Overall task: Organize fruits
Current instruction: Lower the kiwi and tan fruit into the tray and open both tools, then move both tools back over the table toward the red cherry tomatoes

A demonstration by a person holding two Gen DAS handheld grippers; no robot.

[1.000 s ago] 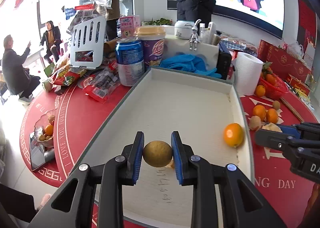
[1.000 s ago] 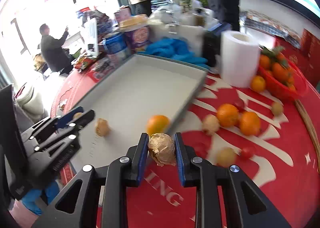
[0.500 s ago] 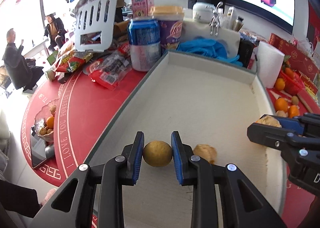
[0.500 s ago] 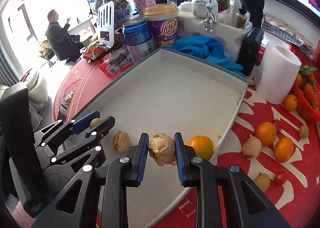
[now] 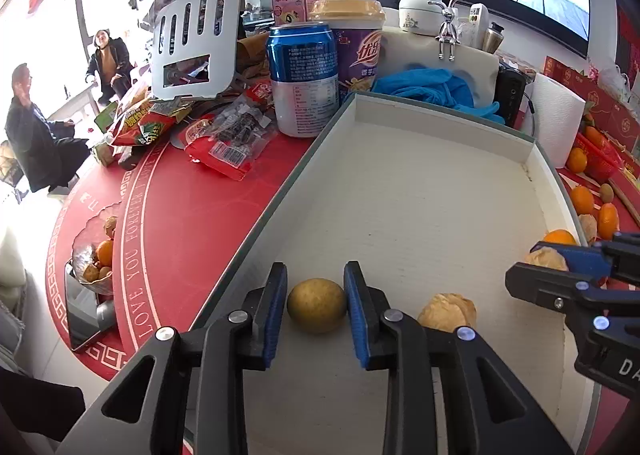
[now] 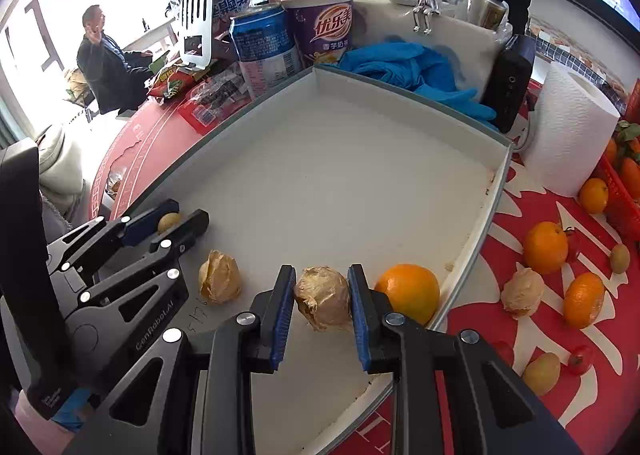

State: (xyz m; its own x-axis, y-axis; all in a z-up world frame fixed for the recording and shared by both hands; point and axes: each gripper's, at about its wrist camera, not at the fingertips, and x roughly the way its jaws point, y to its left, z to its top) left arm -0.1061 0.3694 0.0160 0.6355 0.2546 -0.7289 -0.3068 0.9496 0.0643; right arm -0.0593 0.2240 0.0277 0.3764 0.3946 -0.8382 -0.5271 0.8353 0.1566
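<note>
A white tray (image 5: 420, 195) with a grey rim fills both views. My left gripper (image 5: 315, 271) straddles a small yellow-green fruit (image 5: 317, 305) that lies on the tray floor near its left rim. Its jaws are opening, and a thin gap shows beside the fruit. My right gripper (image 6: 321, 271) has a papery husked fruit (image 6: 322, 299) between its pads. Those jaws are opening too, with the pads still touching the husk. Between the two grippers a second husked fruit (image 6: 220, 281) lies loose. An orange (image 6: 408, 291) sits against the tray's right wall.
A blue can (image 5: 304, 75), a purple cup (image 5: 358, 51), blue gloves (image 5: 432, 89) and snack packets (image 5: 224, 139) crowd the tray's far and left sides. To the right stand a paper roll (image 6: 568, 131), a red basket (image 6: 624, 199) and loose oranges (image 6: 546, 241) on the red cloth.
Both grippers came in over the tray and sank toward its floor. The right one crossed from the red cloth over the rim. Both pairs of jaws have widened slightly.
</note>
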